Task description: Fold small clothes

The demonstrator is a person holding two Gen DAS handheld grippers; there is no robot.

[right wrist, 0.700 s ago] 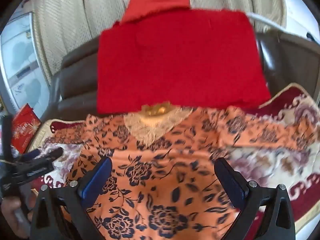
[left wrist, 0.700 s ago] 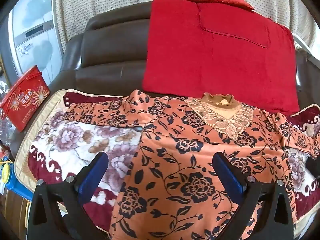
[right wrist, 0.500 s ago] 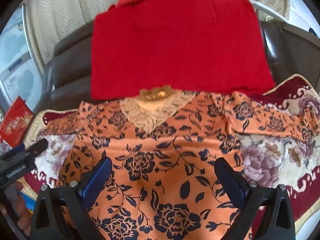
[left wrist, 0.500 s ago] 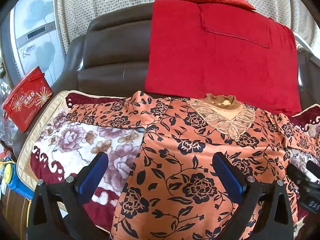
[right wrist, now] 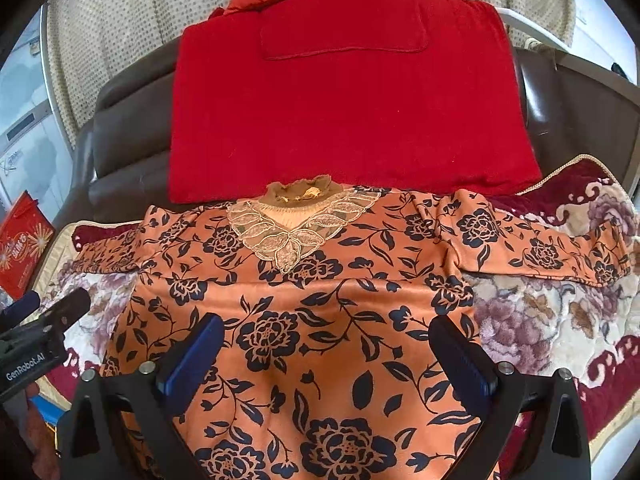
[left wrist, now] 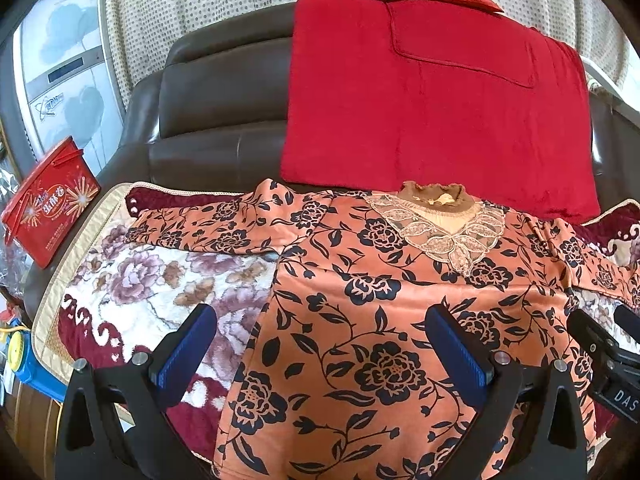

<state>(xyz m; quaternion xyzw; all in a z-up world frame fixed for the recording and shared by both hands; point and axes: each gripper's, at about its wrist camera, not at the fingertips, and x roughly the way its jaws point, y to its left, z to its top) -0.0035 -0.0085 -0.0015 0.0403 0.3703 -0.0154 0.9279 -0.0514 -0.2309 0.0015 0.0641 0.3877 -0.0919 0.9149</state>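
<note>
An orange top with black flowers lies flat, face up, on a floral blanket on a sofa seat. Its lace collar points at the backrest and both sleeves are spread sideways. My left gripper hangs open above the top's left side, nothing between its blue pads. My right gripper hangs open over the middle of the top, likewise holding nothing. Each gripper shows at the edge of the other's view: the right gripper and the left gripper.
A red folded blanket leans on the dark leather backrest behind the collar. A red gift box stands left of the seat. A blue object lies low at the left. A dotted curtain hangs behind.
Both grippers have shifted a little to the right and drawn nearer the top. Each has come into the edge of the other's view. The top has not moved.
</note>
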